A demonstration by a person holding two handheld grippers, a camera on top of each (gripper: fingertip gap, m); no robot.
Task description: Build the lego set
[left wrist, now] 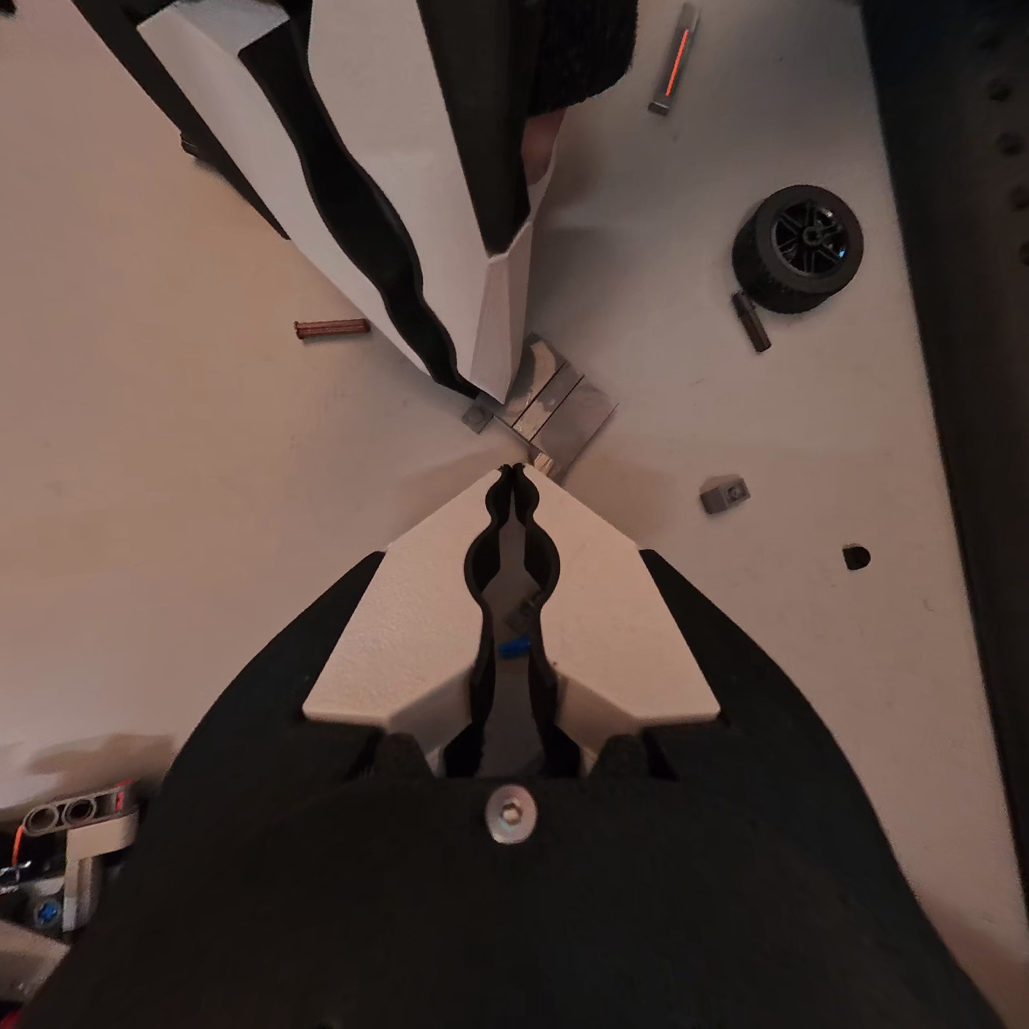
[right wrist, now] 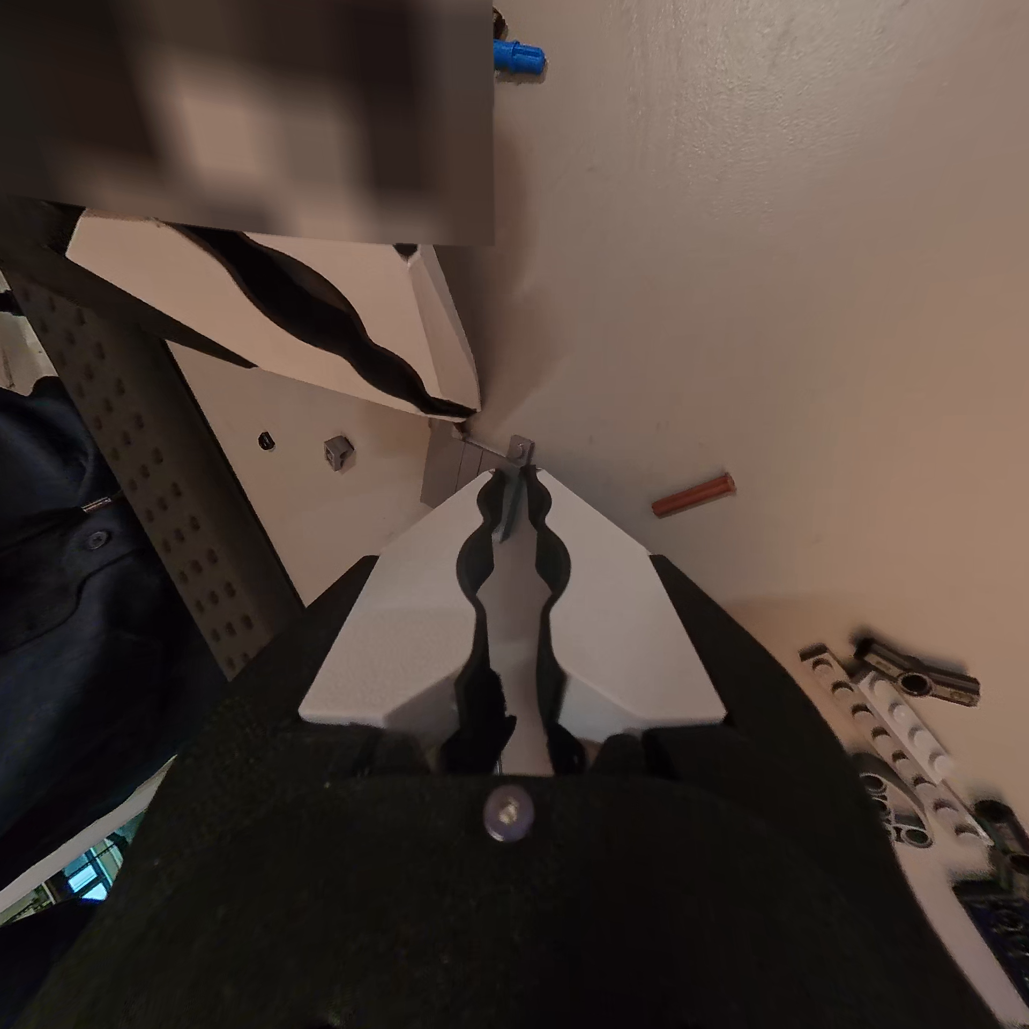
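A flat grey Lego plate assembly point(left wrist: 562, 403) of several smooth tiles lies at the middle of the white table point(left wrist: 167, 445). My right gripper point(right wrist: 515, 476) is shut on one thin edge of it point(right wrist: 511, 509), next to a studded corner point(right wrist: 520, 448). In the left wrist view the right gripper point(left wrist: 481, 396) comes in from the top. My left gripper point(left wrist: 512, 470) is shut, its tips together, right beside the assembly's near corner point(left wrist: 543, 461). In the right wrist view the left gripper point(right wrist: 465, 413) sits at the assembly's far edge.
A black wheel point(left wrist: 799, 248) and a dark pin point(left wrist: 751, 320) lie at the right. There is also a small grey brick point(left wrist: 724, 493), a black bit point(left wrist: 856, 557), a reddish-brown axle point(left wrist: 331, 328), a blue pin point(right wrist: 518, 55) and a pile of beams point(right wrist: 891, 724). Less than 4 cm separates the two grippers' tips. My right tips are roughly 5 cm from the reddish-brown axle point(left wrist: 331, 328). My right wrist view point(right wrist: 692, 494) looks at it from another angle.
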